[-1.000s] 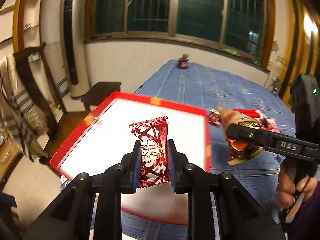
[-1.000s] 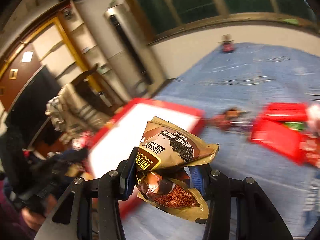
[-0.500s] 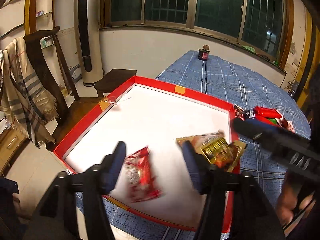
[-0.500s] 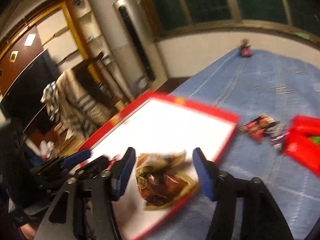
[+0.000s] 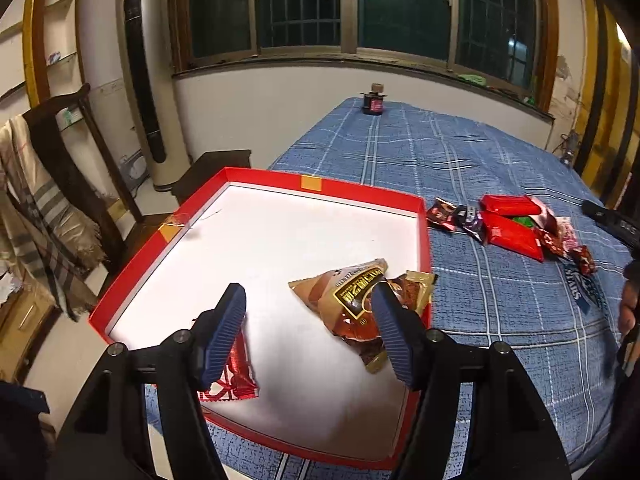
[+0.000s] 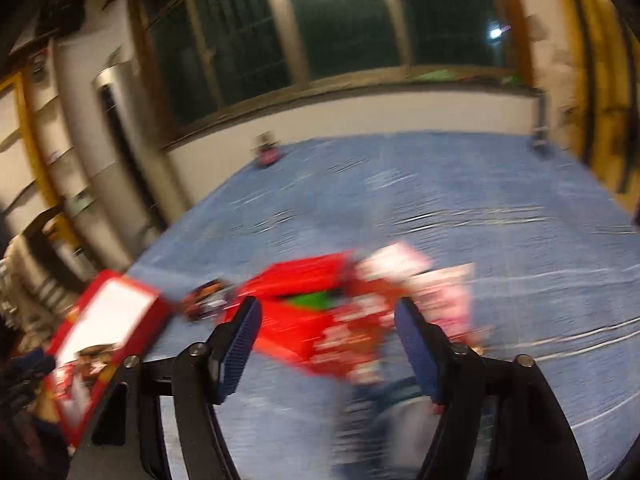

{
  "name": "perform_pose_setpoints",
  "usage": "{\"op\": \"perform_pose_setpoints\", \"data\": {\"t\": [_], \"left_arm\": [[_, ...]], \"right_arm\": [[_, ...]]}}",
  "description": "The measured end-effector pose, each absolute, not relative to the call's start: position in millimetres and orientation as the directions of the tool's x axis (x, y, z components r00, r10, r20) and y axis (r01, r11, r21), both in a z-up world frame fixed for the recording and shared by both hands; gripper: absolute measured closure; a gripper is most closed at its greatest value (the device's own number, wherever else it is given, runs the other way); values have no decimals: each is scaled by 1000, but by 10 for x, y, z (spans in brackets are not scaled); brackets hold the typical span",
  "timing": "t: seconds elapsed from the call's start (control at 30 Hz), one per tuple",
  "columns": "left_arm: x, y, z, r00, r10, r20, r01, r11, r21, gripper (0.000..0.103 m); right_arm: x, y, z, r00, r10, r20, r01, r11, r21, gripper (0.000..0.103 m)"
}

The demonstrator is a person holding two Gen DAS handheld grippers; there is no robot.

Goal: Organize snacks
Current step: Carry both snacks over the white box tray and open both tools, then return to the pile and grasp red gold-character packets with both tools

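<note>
A red-rimmed white tray (image 5: 422, 216) lies on the blue checked table. In it lie a small red candy packet (image 5: 238, 376) and a brown-gold snack bag (image 5: 352, 300). My left gripper (image 5: 308, 320) is open and empty above the tray's near part. A pile of red snack packets (image 5: 516, 228) lies on the cloth right of the tray. My right gripper (image 6: 328, 336) is open and empty, facing that pile (image 6: 320, 320); this view is blurred. The tray (image 6: 108, 320) shows at its left.
A small dark jar (image 5: 373, 103) stands at the table's far edge under the window. A wooden chair with a plaid scarf (image 5: 44, 200) and a tall floor air conditioner (image 5: 144, 92) stand left of the table.
Both grippers opened and dropped their packets into the tray. The left gripper stays above the tray; the right gripper has swung right toward the pile of red packets.
</note>
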State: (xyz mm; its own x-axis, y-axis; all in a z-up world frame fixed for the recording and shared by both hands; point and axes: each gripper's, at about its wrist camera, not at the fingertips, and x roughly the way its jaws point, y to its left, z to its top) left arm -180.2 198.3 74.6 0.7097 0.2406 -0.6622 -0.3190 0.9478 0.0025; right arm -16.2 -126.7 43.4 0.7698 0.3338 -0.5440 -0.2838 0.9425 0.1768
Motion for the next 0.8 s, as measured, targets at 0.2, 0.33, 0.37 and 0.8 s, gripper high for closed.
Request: {"op": "perform_pose_setpoints", "data": {"t": [0.2, 0.33, 0.37, 0.8], "left_arm": [[-1656, 1539, 857, 723, 204, -660, -247, 969, 29, 35], [-1428, 962, 925, 746, 155, -648, -123, 988, 95, 25], [-1364, 843, 935, 750, 143, -646, -93, 989, 111, 25], [-334, -77, 653, 619, 68, -782, 90, 983, 157, 25]], "right_arm": [[94, -1981, 253, 772, 293, -564, -122, 939, 321, 24], [94, -2173, 261, 773, 274, -572, -69, 933, 353, 24], [98, -2192, 270, 771, 277, -573, -73, 933, 353, 24], [264, -2447, -3, 587, 443, -678, -37, 851, 524, 32]]}}
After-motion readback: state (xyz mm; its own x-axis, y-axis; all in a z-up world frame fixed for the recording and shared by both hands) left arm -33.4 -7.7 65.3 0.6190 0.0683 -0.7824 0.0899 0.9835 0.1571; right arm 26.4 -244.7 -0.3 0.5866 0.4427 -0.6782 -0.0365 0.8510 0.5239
